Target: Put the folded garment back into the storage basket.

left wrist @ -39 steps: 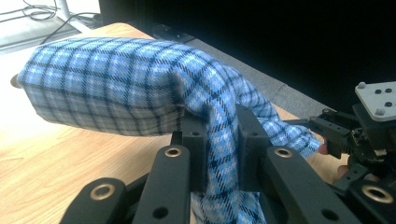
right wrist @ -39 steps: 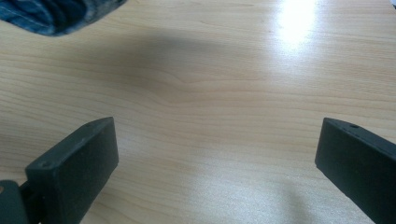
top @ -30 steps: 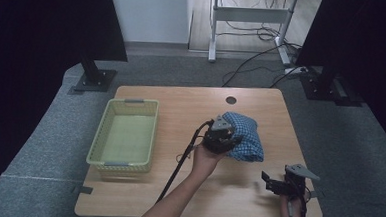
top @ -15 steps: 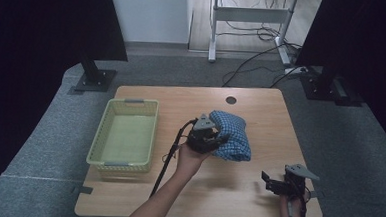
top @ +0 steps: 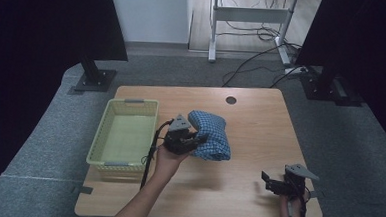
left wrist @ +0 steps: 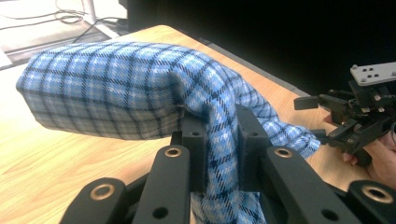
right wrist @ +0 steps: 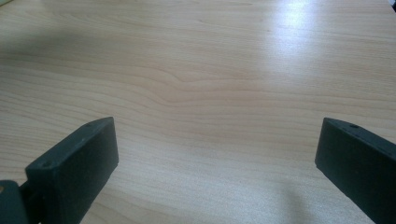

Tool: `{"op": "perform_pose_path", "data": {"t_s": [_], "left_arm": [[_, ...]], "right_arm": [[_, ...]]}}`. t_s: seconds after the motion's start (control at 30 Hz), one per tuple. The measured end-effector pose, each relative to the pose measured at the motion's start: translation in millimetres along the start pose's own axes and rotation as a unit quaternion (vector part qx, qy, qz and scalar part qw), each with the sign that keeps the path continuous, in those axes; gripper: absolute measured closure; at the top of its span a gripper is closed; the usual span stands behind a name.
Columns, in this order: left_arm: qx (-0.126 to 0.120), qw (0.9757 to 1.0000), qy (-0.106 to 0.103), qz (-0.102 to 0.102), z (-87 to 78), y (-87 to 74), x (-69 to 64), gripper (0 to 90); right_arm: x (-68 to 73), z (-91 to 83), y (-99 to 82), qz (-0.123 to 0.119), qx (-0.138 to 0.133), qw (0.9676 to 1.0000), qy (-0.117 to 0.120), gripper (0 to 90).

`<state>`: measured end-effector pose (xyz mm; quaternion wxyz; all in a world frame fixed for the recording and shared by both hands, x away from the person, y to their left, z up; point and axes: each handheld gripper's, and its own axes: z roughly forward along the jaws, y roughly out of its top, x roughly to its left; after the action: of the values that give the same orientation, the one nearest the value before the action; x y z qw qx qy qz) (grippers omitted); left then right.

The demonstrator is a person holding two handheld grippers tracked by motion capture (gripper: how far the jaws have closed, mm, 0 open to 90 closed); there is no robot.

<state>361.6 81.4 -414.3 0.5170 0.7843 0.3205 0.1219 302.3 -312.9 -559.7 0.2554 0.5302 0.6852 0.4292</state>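
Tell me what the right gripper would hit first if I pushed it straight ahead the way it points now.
Probably nothing soon. The right gripper, jaws wide open, points along bare table, with nothing between or ahead of its jaws. From above it aims left, with the cloth farther up the table and likely off that line, though depth is unclear.

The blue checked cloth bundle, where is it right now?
In the high view the blue checked cloth bundle sits mid-table, just right of the yellow plastic basket, one edge pinched in the left gripper.
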Motion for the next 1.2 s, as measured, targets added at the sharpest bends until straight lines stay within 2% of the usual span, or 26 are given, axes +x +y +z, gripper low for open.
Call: {"op": "perform_pose_path", "data": {"t_s": [0.23, 0.33, 0.5, 0.53, 0.57, 0.6, 0.7, 0.73, 0.77, 0.8, 0.83, 0.87, 1.03, 1.07, 1.1, 1.13, 1.2], "left_arm": [[-0.001, 0.9999, 0.014, -0.004, -20.2, -7.1, 15.0, 77.3], [-0.001, 0.9996, 0.027, -0.012, -35.1, -12.1, 26.0, 77.2], [-0.006, 0.9992, 0.035, -0.021, -50.1, -15.3, 36.4, 77.2], [-0.011, 0.999, 0.038, -0.021, -58.3, -16.9, 41.3, 77.2], [-0.011, 0.999, 0.038, -0.021, -58.3, -16.9, 41.3, 77.2], [-0.014, 0.9987, 0.045, -0.022, -67.2, -18.7, 46.8, 77.2], [-0.02, 0.9984, 0.048, -0.022, -77.1, -21.1, 52.9, 77.2], [-0.026, 0.9979, 0.052, -0.028, -87.1, -23.9, 59.3, 77.2], [-0.026, 0.9979, 0.052, -0.028, -87.1, -23.9, 59.3, 77.2], [-0.031, 0.9974, 0.056, -0.031, -96.6, -27.0, 65.6, 77.2], [-0.031, 0.9974, 0.056, -0.031, -96.6, -27.0, 65.6, 77.2], [-0.034, 0.9968, 0.062, -0.036, -104.8, -30.2, 71.6, 77.2], [-0.032, 0.9961, 0.071, -0.041, -119.0, -39.0, 83.6, 77.2], [-0.023, 0.9959, 0.077, -0.043, -125.3, -43.7, 90.3, 77.2], [-0.023, 0.9959, 0.077, -0.043, -125.3, -43.7, 90.3, 77.2], [-0.017, 0.9954, 0.082, -0.045, -132.1, -48.6, 97.4, 77.2], [-0.015, 0.9953, 0.082, -0.05, -135.8, -51.1, 101.5, 77.2]], "right_arm": [[-0.3, -0.2, -0.1, 0.001, 0.0, 1.0, 0.0, 0.0], [-0.3, 0.1, 0.0, 0.001, 0.002, 1.0, 0.001, 0.0], [0.0, 0.1, -0.1, 0.0, 0.002, 1.0, -0.001, 0.0], [-0.2, -0.2, -0.2, 0.0, 0.0, 1.0, -0.001, 0.0], [-0.2, -0.2, -0.2, 0.0, 0.0, 1.0, -0.001, 0.0], [-0.3, -0.3, -0.3, 0.001, 0.0, 1.0, -0.001, 0.0], [-0.2, -0.3, -0.3, 0.001, 0.0, 1.0, -0.001, 0.0], [0.1, -0.3, -0.2, 0.0, 0.0, 1.0, -0.002, 0.0], [0.1, -0.2, -0.2, 0.0, 0.001, 1.0, -0.002, 0.0], [0.2, -0.1, -0.2, 0.0, 0.001, 1.0, -0.002, 0.0], [0.3, -0.1, -0.2, -0.001, 0.001, 1.0, -0.003, 0.0], [0.3, -0.1, -0.2, -0.001, 0.001, 1.0, -0.003, 0.0], [0.8, 0.0, -0.3, -0.001, 0.003, 1.0, -0.004, 0.0], [0.8, 0.0, -0.3, -0.001, 0.003, 1.0, -0.004, 0.0], [0.8, 0.1, -0.2, -0.001, 0.004, 1.0, -0.005, 0.0], [0.8, 0.3, -0.2, -0.001, 0.004, 1.0, -0.005, 0.0], [0.9, 0.3, -0.2, -0.001, 0.005, 1.0, -0.006, 0.0]]}}
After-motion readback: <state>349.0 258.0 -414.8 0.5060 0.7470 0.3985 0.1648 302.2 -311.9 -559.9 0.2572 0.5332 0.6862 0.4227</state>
